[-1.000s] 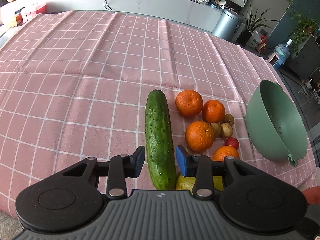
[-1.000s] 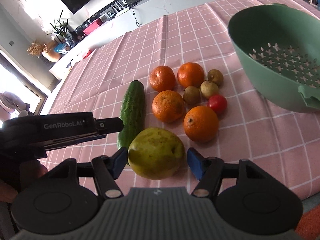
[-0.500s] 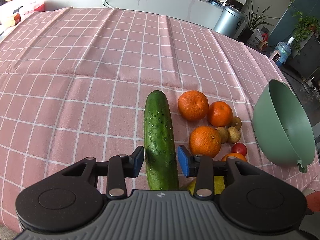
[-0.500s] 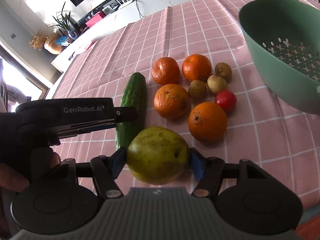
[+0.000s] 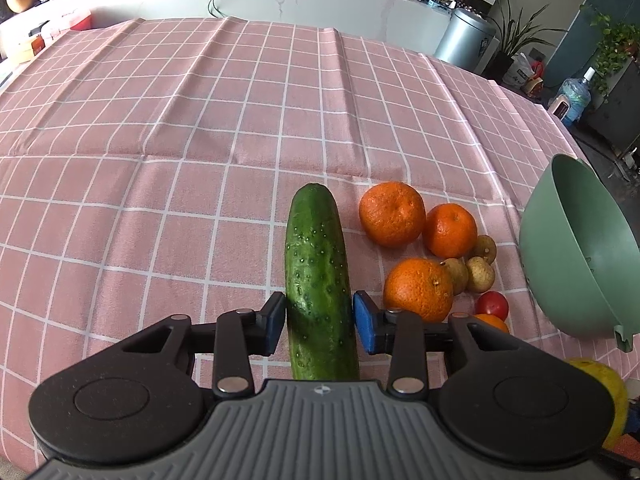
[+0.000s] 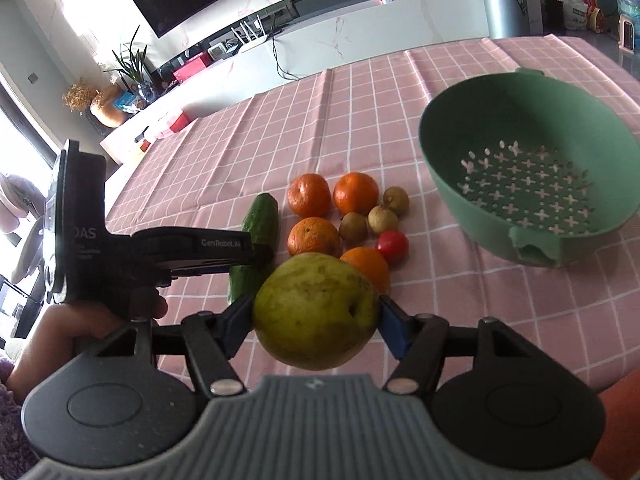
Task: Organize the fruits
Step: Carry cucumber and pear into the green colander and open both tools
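Left tool [image 5: 319, 326] pads flank cucumber [image 5: 318, 276] on checked cloth [image 5: 160, 200].

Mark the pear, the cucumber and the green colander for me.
pear [image 6: 316, 312], right wrist view, middle of its yellow-green skin, between the pads.
cucumber [image 5: 318, 264], left wrist view, mid-length of its bumpy top side.
green colander [image 6: 452, 160], right wrist view, inner left wall below the rim.

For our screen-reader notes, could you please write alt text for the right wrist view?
The right tool grips a yellow-green pear above a pink checked tablecloth. Beyond it lie a cucumber, four oranges, small brown fruits and a tomato, with an empty green colander to the right.
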Demonstrator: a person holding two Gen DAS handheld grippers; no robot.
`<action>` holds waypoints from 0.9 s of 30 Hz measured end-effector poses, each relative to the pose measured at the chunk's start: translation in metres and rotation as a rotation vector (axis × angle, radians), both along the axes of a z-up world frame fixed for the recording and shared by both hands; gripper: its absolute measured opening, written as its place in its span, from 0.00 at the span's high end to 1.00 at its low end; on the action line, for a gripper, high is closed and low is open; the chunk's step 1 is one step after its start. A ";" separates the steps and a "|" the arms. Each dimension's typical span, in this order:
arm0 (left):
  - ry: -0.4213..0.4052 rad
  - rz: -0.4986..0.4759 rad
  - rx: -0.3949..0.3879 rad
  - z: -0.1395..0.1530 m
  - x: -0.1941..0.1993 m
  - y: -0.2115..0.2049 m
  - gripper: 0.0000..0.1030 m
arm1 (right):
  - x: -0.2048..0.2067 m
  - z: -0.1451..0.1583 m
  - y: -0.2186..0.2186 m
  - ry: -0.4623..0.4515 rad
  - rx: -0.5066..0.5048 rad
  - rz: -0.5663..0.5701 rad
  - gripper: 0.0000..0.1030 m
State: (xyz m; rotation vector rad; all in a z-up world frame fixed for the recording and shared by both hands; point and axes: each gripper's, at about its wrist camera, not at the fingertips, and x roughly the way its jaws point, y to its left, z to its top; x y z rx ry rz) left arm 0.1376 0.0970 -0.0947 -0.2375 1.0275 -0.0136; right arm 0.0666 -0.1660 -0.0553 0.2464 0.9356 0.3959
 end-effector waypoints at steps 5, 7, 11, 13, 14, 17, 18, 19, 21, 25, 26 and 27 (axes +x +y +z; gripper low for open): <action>-0.009 0.023 0.014 0.003 -0.005 -0.001 0.61 | -0.009 0.015 -0.020 -0.034 -0.002 -0.039 0.39; -0.035 0.031 0.016 0.009 -0.012 -0.002 0.61 | -0.014 0.021 -0.029 -0.050 -0.003 -0.053 0.39; -0.080 0.052 -0.048 0.028 -0.024 0.000 0.62 | -0.020 0.032 -0.045 -0.086 -0.003 -0.077 0.39; -0.102 0.051 -0.108 0.041 -0.032 -0.001 0.62 | -0.022 0.037 -0.053 -0.105 -0.007 -0.090 0.39; -0.115 0.044 -0.135 0.047 -0.036 -0.003 0.62 | -0.022 0.039 -0.057 -0.113 -0.012 -0.097 0.39; -0.167 0.001 -0.191 0.068 -0.043 -0.014 0.62 | -0.022 0.045 -0.068 -0.133 -0.026 -0.118 0.39; -0.181 -0.013 -0.207 0.074 -0.044 -0.018 0.62 | -0.021 0.046 -0.073 -0.138 -0.029 -0.127 0.39; -0.195 -0.026 -0.228 0.080 -0.043 -0.025 0.62 | -0.020 0.048 -0.075 -0.143 -0.032 -0.133 0.39; -0.209 -0.047 -0.269 0.090 -0.040 -0.033 0.62 | -0.020 0.050 -0.081 -0.152 -0.032 -0.142 0.39; -0.239 -0.104 -0.323 0.107 -0.030 -0.061 0.62 | -0.015 0.053 -0.089 -0.169 -0.033 -0.152 0.39; -0.247 -0.119 -0.329 0.110 -0.026 -0.068 0.62 | -0.012 0.053 -0.091 -0.171 -0.034 -0.155 0.39; -0.252 -0.132 -0.337 0.112 -0.022 -0.076 0.62 | -0.009 0.052 -0.094 -0.171 -0.034 -0.158 0.39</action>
